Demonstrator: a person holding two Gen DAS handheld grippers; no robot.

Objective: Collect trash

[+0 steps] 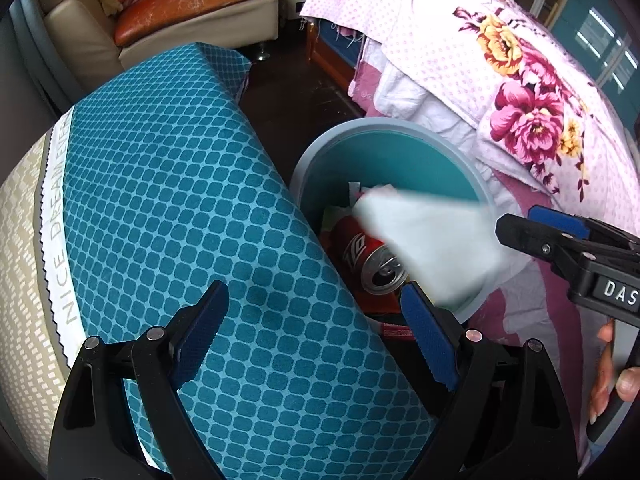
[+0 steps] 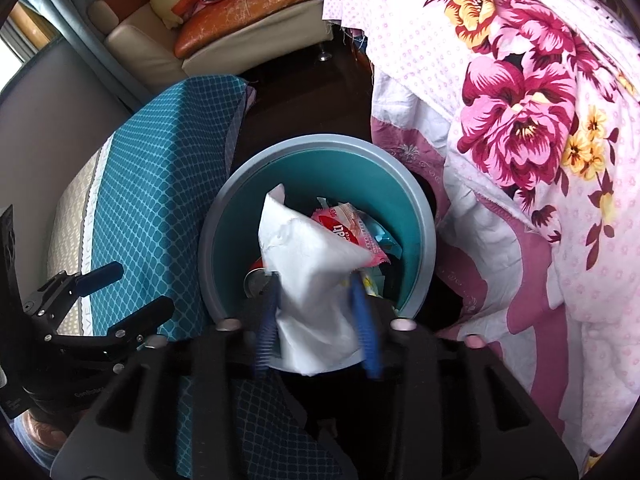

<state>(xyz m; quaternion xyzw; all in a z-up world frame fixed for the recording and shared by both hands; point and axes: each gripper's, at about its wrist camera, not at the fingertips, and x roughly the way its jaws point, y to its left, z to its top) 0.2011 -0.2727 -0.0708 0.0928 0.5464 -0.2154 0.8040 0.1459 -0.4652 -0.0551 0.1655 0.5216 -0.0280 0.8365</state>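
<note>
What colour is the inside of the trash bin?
Teal inside the trash bin, with a grey-blue rim; clearest in the right wrist view.

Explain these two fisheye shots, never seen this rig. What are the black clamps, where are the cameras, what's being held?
No robot arm here: a person holds a two-finger gripper in each hand, and each gripper carries a fisheye camera looking forward along its fingers.

The left wrist view shows the left gripper at the bottom, fingers spread wide over a teal patterned cushion with nothing between them. The right gripper comes in from the right edge.

In the right wrist view, the right gripper hangs over a round teal trash bin. A white tissue sits between its blue pads, which look partly parted and blurred, so I cannot tell whether it grips or is letting go.

In the bin: a red soda can and a pink wrapper. A floral quilt lies to the right.
</note>
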